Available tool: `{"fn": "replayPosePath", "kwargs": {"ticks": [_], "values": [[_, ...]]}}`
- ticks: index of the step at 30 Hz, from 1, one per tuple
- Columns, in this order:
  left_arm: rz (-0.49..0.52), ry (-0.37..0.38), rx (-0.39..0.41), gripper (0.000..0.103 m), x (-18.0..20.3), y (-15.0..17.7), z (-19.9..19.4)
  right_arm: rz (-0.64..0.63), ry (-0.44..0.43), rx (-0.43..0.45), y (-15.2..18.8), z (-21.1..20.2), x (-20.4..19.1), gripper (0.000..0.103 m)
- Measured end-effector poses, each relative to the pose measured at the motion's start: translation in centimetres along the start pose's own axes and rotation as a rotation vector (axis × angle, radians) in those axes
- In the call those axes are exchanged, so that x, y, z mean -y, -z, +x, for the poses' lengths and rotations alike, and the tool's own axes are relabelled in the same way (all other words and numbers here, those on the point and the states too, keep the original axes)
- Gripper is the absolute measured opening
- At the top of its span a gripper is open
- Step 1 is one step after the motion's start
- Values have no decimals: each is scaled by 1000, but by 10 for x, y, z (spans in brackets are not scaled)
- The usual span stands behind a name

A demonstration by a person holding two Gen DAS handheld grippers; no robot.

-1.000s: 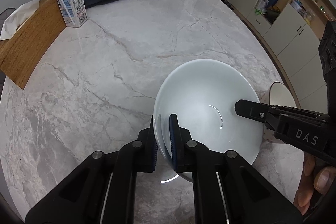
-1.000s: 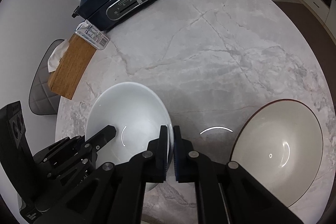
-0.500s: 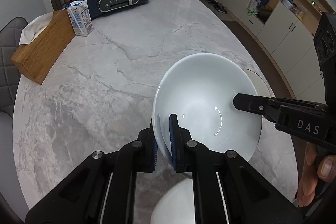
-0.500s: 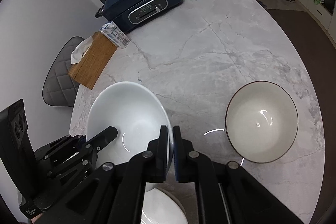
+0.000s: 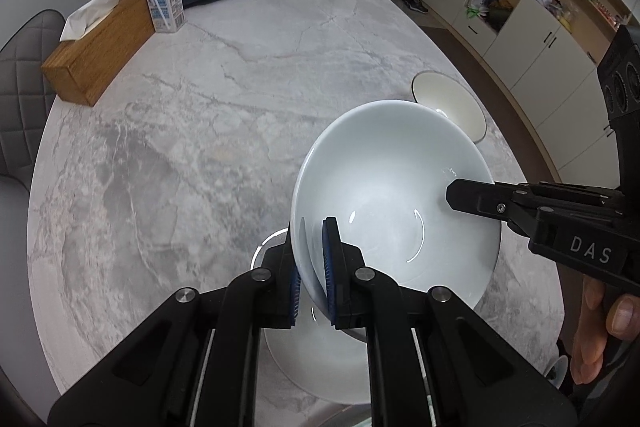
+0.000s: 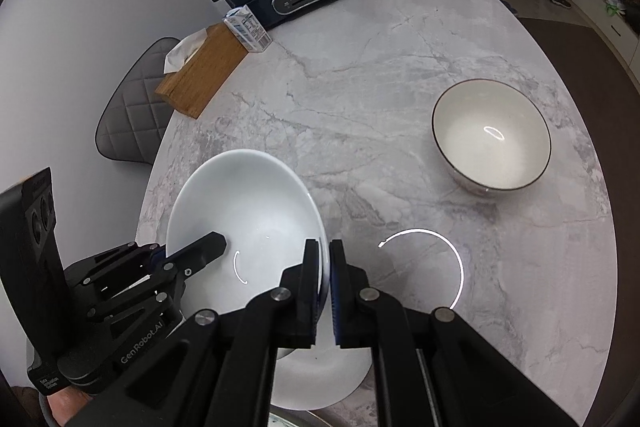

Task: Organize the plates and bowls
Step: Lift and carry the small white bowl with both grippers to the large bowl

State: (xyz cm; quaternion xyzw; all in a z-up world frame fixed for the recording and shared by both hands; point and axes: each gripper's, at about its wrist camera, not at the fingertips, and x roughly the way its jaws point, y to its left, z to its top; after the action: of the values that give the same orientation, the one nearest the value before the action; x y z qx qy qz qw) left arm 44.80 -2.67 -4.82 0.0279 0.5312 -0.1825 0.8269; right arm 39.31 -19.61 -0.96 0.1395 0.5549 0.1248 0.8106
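We pinch a glossy white bowl point(image 5: 394, 195) by opposite rims, left gripper point(image 5: 312, 267) and right gripper point(image 6: 325, 283) fingers clamped, above the veined marble tabletop point(image 5: 200, 131) at lower centre.

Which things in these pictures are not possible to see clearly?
- White plate: mostly hidden in both views by the white bowl and the gripper arms.
- Dark-rimmed bowl: near side covered by the white bowl in the left view.
- Milk carton print: too small to read.
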Motion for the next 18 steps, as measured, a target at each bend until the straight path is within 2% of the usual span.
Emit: {"fn": "replayPosePath", "kwargs": {"ticks": [12,18], "values": [[9,-16,-79,8,2,52,28,-3,22,-83,48,28,2,7],[12,-23,-103,8,-2,63,43,-8,38,-112,58,41,5,8]]}}
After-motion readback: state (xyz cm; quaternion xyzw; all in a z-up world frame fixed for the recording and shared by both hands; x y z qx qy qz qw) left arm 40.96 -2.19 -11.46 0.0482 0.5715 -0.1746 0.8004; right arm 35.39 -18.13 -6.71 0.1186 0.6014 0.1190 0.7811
